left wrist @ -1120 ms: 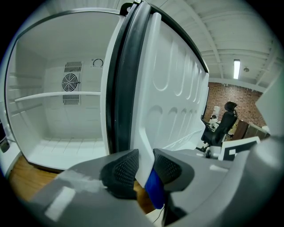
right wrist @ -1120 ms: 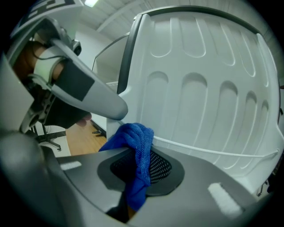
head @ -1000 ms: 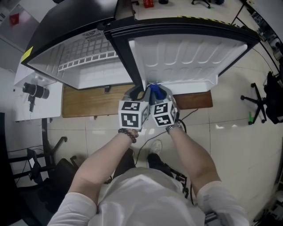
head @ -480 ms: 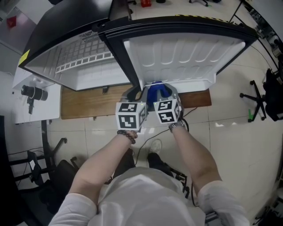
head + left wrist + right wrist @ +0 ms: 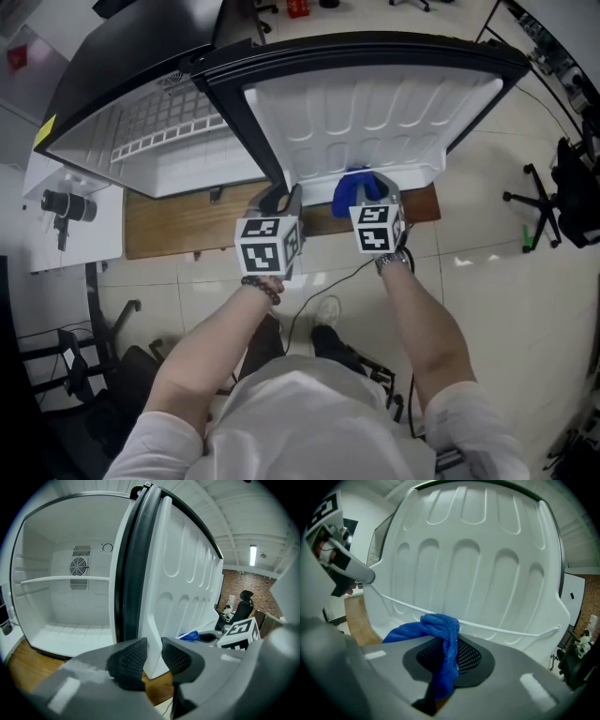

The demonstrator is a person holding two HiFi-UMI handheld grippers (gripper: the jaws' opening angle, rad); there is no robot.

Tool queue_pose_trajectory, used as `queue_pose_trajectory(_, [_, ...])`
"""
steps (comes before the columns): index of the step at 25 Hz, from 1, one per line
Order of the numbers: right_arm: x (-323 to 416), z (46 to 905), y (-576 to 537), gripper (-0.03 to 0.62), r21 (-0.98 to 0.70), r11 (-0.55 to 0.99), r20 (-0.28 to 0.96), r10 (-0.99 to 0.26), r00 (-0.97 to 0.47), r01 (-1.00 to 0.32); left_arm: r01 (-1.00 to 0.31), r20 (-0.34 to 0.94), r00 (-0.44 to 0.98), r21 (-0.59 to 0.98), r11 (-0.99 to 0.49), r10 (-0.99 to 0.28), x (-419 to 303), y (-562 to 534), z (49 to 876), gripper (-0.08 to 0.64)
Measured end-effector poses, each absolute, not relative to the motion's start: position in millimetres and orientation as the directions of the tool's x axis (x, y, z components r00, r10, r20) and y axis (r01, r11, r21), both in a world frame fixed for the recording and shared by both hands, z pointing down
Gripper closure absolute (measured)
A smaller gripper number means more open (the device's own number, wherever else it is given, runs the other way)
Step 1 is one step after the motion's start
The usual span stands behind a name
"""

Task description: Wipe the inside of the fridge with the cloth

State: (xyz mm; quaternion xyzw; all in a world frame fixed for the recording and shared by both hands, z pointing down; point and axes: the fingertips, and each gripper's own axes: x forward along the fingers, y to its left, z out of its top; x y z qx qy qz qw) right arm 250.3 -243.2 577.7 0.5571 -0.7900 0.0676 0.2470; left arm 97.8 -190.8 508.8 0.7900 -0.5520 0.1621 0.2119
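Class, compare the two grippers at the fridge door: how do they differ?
The right gripper is shut on the blue cloth; the left gripper has no cloth, its jaws slightly apart. The left sits at the door's dark edge; the right faces its white inner side. Both are low by the door.

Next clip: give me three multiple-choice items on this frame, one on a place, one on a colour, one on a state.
1. Where is the cloth?
A) on a shelf
B) in the right gripper
C) on the floor

2. What colour is the cloth?
A) blue
B) green
C) white

3. How is the fridge door?
A) shut
B) open
C) taken off

Answers:
1 B: the right gripper view shows the jaws clamped on it.
2 A: it is blue in the head view and the right gripper view.
3 B: its ribbed white inner side shows in the head view.
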Motion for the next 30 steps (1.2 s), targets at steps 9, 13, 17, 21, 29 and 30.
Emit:
queue_pose_trajectory(9, [317.6,577.8,-254.2,0.543,0.191,0.255,0.482,-0.866,-0.136,-0.948,-0.944,0.492,0.329,0.16,-0.287,-0.806,97.6,-190.6,509.1,0.463])
queue_pose_trajectory(13, [343.5,578.3,-257.1,0.543,0.202,0.201,0.492,-0.867,-0.078,-0.959,-0.945,0.492,0.326,0.161,-0.284,-0.807,97.5,-190.4,509.4,0.463])
queue_pose_trajectory(17, [362.1,578.1,-258.5,0.543,0.196,0.152,0.502,-0.864,-0.034,-0.969,-0.946,0.492,0.323,0.159,-0.281,-0.808,97.3,-190.6,509.3,0.463])
queue_pose_trajectory(21, [373.1,578.0,-257.8,0.543,0.192,0.118,0.507,-0.862,-0.004,-0.974,-0.947,0.494,0.32,0.156,-0.28,-0.808,97.3,-189.7,509.5,0.465])
queue_pose_trajectory(29, [380.2,572.0,-250.0,0.543,0.187,0.1,0.494,-0.869,0.006,-0.977,-0.947,0.495,0.32,0.157,-0.279,-0.808,97.8,-189.9,509.8,0.465])
queue_pose_trajectory(30, [380.9,569.5,-247.8,0.543,0.184,0.099,0.489,-0.872,0.004,-0.978,-0.947,0.496,0.32,0.159,-0.278,-0.807,97.6,-190.0,510.1,0.466])
